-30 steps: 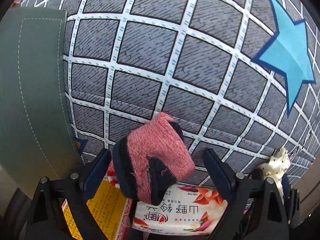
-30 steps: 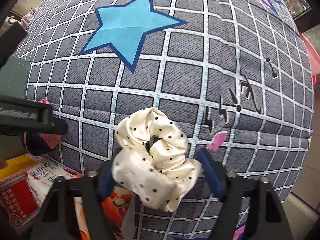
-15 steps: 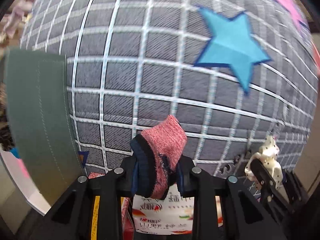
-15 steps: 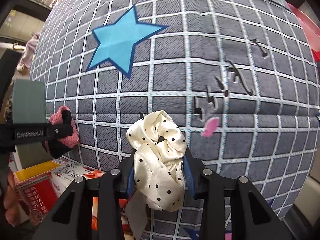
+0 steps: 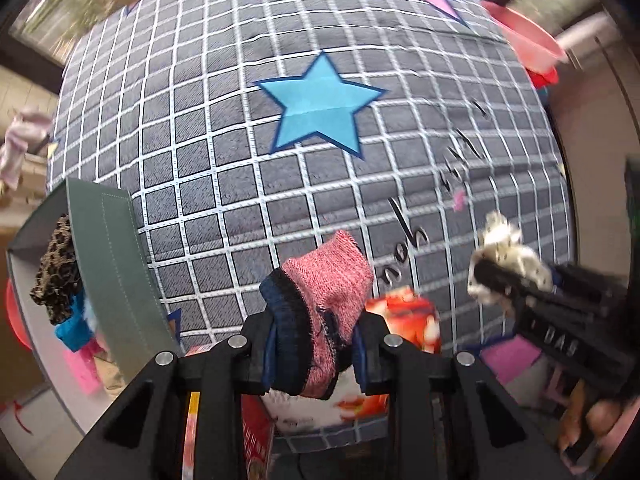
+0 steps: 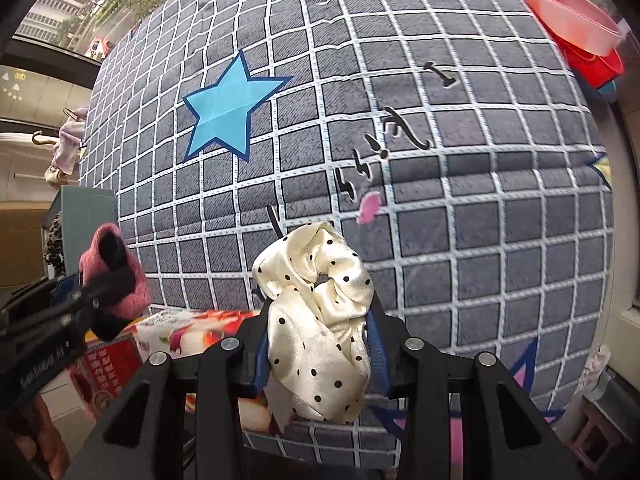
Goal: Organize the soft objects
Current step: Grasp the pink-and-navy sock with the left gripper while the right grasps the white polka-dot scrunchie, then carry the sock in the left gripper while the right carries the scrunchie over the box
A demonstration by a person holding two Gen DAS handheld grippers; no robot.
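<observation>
We've got the left hand-held gripper (image 5: 316,350) clamped on the pink sock (image 5: 326,300), the right hand-held gripper (image 6: 320,354) clamped on the dotted scrunchie (image 6: 316,312). Satin could slip (only a fold is pinched) before the green box (image 5: 108,264).

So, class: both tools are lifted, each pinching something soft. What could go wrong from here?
1. The left tool grips the pink sock by only one end; it might slip out in transit.
2. The spotted scrunchie in the right tool is slippery satin and hangs loosely, so it could slide free.
3. The green box already holds things, so a drop might miss or spill.
</observation>
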